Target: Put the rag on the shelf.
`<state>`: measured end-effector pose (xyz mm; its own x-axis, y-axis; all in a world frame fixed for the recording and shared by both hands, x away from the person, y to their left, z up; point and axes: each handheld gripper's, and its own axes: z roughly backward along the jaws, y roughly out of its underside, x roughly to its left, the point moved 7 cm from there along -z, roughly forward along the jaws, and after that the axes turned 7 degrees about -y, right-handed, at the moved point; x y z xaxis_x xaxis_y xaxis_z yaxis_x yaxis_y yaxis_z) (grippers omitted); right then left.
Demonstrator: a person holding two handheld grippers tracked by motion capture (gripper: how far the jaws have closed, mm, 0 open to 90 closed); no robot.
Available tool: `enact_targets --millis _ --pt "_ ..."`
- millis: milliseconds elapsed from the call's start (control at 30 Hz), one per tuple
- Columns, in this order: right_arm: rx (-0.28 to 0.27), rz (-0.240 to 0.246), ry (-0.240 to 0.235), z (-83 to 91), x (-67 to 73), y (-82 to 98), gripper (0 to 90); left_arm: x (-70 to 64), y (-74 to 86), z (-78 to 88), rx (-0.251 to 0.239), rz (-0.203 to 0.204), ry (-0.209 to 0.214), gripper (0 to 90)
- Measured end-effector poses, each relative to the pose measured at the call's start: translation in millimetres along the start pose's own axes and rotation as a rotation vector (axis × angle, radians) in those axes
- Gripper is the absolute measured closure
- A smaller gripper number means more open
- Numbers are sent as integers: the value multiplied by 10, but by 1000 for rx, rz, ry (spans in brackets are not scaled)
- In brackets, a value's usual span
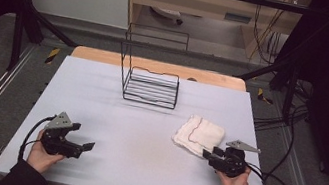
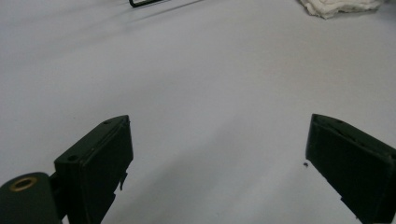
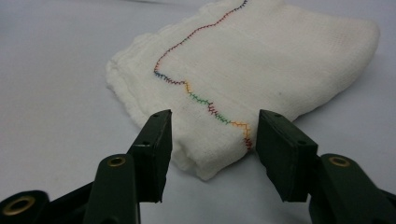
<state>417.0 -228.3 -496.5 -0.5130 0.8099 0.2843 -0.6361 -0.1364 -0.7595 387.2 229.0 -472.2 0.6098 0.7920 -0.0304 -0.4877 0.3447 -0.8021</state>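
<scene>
A folded white cloth point(image 1: 198, 133) with a wavy line of coloured stitching lies on the pale grey table point(image 1: 113, 114), right of the middle. My right gripper point(image 1: 208, 153) lies at the cloth's near corner. In the right gripper view that corner of the cloth point(image 3: 261, 60) sits between the half-closed jaws of the right gripper point(image 3: 212, 135), and the cloth is not bunched or lifted. My left gripper point(image 1: 84, 136) rests low at the front left, pointing right. Its jaws stand wide apart in the left gripper view point(image 2: 219, 140) with bare table between them.
A black wire rack point(image 1: 150, 87) stands at the back middle of the table, its tall back frame rising behind it. A corner of the rack point(image 2: 144, 2) and the cloth's edge point(image 2: 338, 5) show far off in the left gripper view. Cables trail off the table's right side.
</scene>
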Motion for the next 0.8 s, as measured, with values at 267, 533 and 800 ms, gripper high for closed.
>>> enact_targets --millis 267,533,800 --pt "18 -34 21 -50 10 28 550 11 1 18 -2 -3 -10 76" --pt "35 -39 32 -43 35 31 749 21 4 22 0 2 -21 80" --pt "29 -41 19 22 45 1 833 35 6 34 1 9 -28 81"
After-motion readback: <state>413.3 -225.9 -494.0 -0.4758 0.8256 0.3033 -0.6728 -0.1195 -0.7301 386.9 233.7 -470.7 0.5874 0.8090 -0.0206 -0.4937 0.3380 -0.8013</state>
